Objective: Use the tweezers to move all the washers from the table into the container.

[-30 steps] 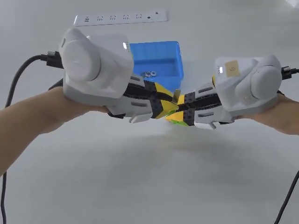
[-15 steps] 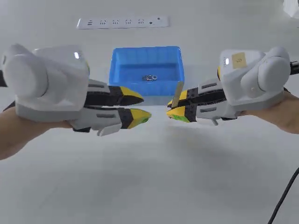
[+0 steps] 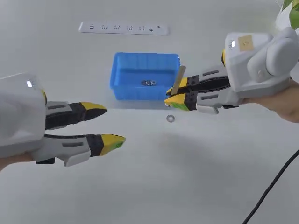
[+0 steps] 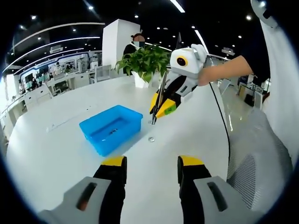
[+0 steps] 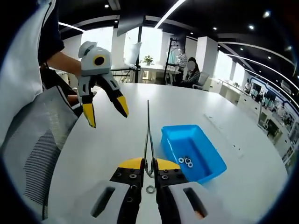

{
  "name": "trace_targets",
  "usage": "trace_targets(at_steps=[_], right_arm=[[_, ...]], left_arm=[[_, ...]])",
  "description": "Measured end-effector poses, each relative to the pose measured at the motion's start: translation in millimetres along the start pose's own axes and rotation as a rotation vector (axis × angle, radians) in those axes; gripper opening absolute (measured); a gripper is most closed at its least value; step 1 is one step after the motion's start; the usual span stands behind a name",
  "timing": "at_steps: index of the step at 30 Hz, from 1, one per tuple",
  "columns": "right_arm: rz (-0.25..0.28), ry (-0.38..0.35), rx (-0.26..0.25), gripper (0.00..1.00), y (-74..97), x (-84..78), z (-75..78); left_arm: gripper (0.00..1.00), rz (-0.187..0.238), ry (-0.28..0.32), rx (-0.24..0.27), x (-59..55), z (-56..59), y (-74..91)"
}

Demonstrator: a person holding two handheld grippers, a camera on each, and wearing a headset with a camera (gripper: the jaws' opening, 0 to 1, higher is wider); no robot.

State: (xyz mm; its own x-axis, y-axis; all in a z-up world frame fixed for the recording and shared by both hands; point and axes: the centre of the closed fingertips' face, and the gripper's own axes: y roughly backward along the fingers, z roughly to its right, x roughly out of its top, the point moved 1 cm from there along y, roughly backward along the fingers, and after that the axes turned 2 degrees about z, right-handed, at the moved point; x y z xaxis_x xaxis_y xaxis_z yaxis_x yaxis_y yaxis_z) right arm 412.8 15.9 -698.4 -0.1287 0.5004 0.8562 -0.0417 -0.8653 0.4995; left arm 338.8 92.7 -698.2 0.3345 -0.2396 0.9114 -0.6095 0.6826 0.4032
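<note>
— Where was the loose washer (image 3: 170,118)?
— On the tabletop (image 3: 187,177), just in front of the blue container (image 3: 122,88); more washers (image 3: 149,83) lay inside it.
— The grippers?
— The right gripper (image 3: 169,101) had its jaws clamped on the tweezers (image 3: 177,80) by the container's front right corner. The left gripper (image 3: 113,125) had its jaws apart, further out in front of the container.

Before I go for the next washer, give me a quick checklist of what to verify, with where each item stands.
1. Tweezers gripped in right tool: ok, jaws shut on them.
2. Washer located: ok, one lies flat on the table, on the near side of the container.
3. Tweezers on washer: not ok, they are apart from it.
4. Tweezers spread enough to take it: cannot tell.
5. Left tool out of the way: ok, open and empty, off to the side.
6. Container ready: ok, open top, washers inside.
</note>
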Motion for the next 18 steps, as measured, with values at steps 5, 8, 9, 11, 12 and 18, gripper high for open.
trace_targets(at_steps=[5,8,9,11,12,18], right_arm=[[-0.002,0.029,0.015,0.09,-1.9,13.7,4.2],[-0.001,0.038,0.008,0.09,-3.6,21.8,10.4],[0.0,0.045,0.003,0.09,-4.2,25.0,13.8],[0.007,0.045,-0.001,0.09,-4.9,29.6,18.9],[0.01,0.047,-0.004,0.09,-5.3,31.8,21.6],[0.022,0.052,-0.028,0.09,-9.3,43.1,43.6]], left_arm=[[0.56,-0.026,-0.04,0.0,-3.8,2.9,1.6],[0.57,-0.038,-0.047,0.021,-7.3,-3.5,4.2],[0.59,-0.042,-0.044,0.036,-8.5,-7.3,5.7],[0.63,-0.045,-0.042,0.049,-9.7,-10.1,7.0],[0.64,-0.049,-0.046,0.055,-10.4,-11.2,7.6],[0.64,-0.061,-0.061,0.057,-14.1,-9.9,11.8]])
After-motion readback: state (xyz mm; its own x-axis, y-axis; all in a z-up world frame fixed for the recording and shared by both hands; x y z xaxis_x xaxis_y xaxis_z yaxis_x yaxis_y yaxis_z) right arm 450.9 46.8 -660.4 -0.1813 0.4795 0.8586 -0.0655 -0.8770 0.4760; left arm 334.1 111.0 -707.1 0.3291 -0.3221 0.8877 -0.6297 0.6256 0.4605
